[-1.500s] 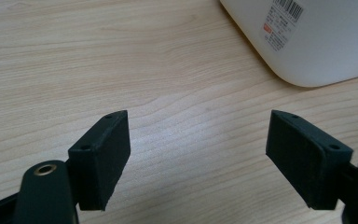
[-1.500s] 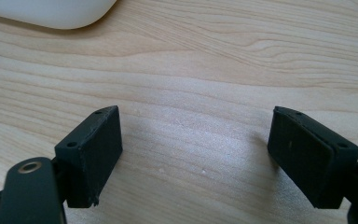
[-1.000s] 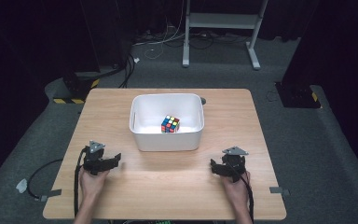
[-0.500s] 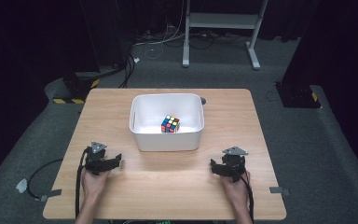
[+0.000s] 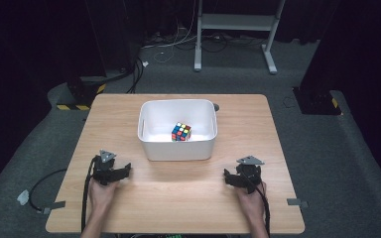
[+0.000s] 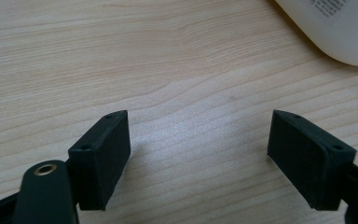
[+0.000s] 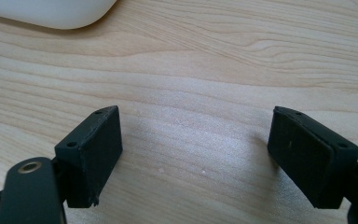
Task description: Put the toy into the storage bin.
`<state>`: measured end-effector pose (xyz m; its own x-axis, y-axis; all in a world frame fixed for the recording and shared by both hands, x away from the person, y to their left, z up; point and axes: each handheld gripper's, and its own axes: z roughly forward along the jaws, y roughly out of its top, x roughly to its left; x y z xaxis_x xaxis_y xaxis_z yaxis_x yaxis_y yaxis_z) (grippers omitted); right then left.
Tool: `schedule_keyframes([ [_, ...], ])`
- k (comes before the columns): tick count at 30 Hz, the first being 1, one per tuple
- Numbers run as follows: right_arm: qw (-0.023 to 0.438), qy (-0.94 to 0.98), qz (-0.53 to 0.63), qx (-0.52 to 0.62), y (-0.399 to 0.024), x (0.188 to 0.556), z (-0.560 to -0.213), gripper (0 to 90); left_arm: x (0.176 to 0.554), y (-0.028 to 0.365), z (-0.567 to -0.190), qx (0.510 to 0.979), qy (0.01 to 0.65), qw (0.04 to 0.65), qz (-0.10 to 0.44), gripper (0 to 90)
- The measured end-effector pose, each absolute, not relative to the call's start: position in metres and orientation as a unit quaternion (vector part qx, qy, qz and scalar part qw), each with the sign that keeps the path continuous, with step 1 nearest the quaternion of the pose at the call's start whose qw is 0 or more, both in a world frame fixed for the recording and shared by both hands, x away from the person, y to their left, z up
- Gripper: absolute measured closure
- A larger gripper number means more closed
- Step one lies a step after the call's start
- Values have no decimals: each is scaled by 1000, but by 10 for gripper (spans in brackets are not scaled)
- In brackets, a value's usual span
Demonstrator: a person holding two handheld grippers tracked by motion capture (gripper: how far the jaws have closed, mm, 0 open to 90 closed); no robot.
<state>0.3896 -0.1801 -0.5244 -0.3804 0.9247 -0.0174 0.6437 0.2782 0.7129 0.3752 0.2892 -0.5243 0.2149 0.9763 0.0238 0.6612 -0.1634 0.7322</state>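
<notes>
Both grippers rest near the table's (image 5: 129, 106) front edge, left gripper (image 5: 122, 170) and right gripper (image 5: 227, 178) with jaws apart on bare wood. Nothing is grasped yet; next comes a reach into the white bin (image 5: 149, 148) at mid-table, where the cube (image 5: 181, 132) sits. Compared with earlier, hands barely shift; left jaws have just been opening, empty.

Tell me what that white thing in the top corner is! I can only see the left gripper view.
Observer: It's a white bin in the middle of the wooden table.
Operator: Is anything inside it?
Observer: Yes, a colourful puzzle cube lies on the bin's floor.
Operator: Where's my other claw?
Observer: The right claw is open and empty, low over the table, nearer you than the bin and off to its right.
</notes>
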Motion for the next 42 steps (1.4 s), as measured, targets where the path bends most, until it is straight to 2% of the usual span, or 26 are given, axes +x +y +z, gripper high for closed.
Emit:
schedule_keyframes([
  [42, 222, 768, 317, 511, -180, 389, -524, 175, 379, 290, -528, 713, 575, 311, 253, 186],
])
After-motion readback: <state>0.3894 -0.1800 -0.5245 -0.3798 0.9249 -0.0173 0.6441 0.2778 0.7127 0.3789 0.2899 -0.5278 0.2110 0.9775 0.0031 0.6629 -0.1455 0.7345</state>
